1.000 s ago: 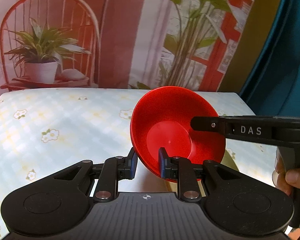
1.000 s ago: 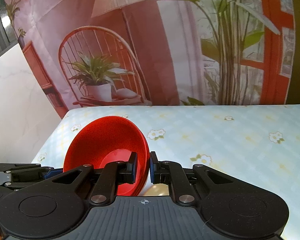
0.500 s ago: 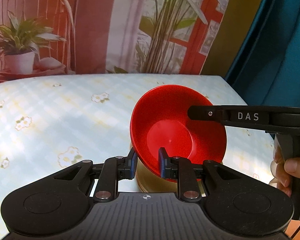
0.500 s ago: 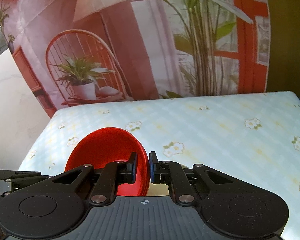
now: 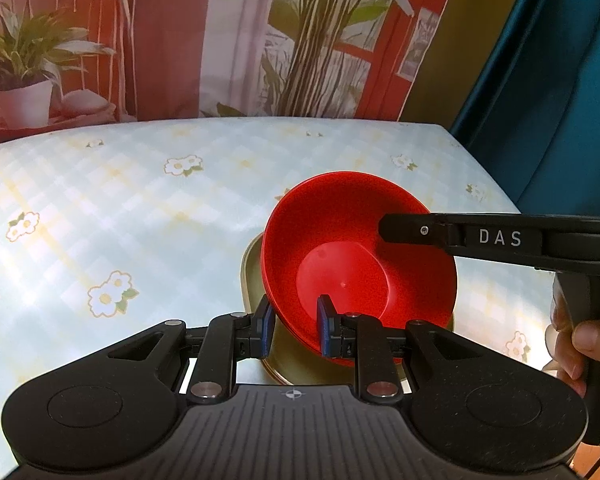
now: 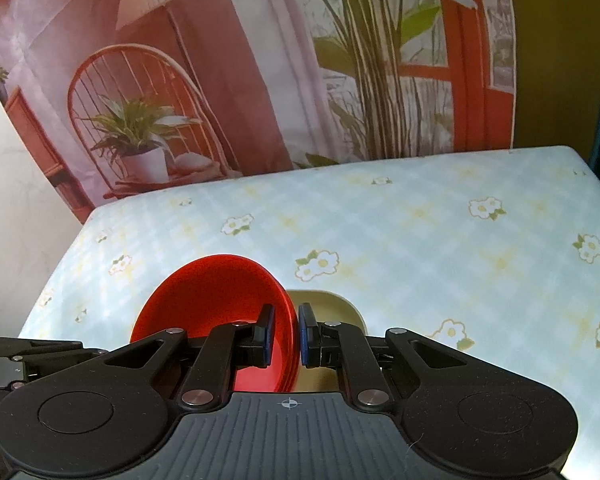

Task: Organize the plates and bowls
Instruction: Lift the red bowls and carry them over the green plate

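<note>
The red bowl (image 5: 360,252) looks to us like thin, glossy plastic: light, stiff enough to keep its round shape, and slick at the lip. It hangs tilted between our two tools, its hollow facing the left wrist camera. Each tool holds it by the rim, one pad inside the wall and one outside. The left gripper (image 5: 292,326) is clamped on the near edge directly ahead of its fingers. The right gripper (image 6: 286,334) pinches the opposite edge, with the bowl lying to its left. We judge the rim the sensible place to hold, since the wall there is narrow enough for the pads, but a smooth, sloping wall could slide out if either grip eases.

Just below the bowl, under both sets of fingers, sits a pale yellowish dish (image 5: 256,280) on the table; whether the bowl touches it we cannot tell. Around them spreads the flowered tablecloth (image 5: 140,200), and a hand (image 5: 580,340) grips the right tool's handle at the far right of the left view.
</note>
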### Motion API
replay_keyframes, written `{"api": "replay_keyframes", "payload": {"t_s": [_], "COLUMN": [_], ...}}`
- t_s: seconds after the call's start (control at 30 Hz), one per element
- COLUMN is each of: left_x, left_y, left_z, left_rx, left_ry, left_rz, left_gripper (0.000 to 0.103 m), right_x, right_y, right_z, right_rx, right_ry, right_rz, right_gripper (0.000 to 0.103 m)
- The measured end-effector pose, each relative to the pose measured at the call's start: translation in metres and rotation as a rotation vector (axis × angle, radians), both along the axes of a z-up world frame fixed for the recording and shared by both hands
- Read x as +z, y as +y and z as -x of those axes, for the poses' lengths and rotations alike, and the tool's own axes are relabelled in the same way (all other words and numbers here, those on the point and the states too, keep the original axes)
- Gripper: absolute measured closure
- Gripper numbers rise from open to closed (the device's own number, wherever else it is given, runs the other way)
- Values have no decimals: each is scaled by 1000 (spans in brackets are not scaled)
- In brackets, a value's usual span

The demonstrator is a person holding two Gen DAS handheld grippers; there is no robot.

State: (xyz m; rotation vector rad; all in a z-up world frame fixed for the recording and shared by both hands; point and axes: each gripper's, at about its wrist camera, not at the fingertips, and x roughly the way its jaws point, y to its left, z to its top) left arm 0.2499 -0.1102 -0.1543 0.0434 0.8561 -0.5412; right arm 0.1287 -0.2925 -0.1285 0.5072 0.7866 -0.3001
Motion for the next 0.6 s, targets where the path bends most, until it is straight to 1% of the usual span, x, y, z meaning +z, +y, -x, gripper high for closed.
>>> {"api": "replay_keyframes", "payload": {"t_s": [0.37, 0.6], "left_x": [-10, -13], "left_y": [-5, -6], "left_z": [-10, -13], "left_rx": [9, 14], "left_ry": [16, 16], "left_rz": [-16, -7], "left_gripper": [80, 80], "right_x": [-15, -22], "right_y": [-3, -3], "right_z": [-4, -6], "right_rx": [-2, -2], "right_ry": [25, 38], "right_rz": [-13, -19], "right_gripper": [91, 90]}}
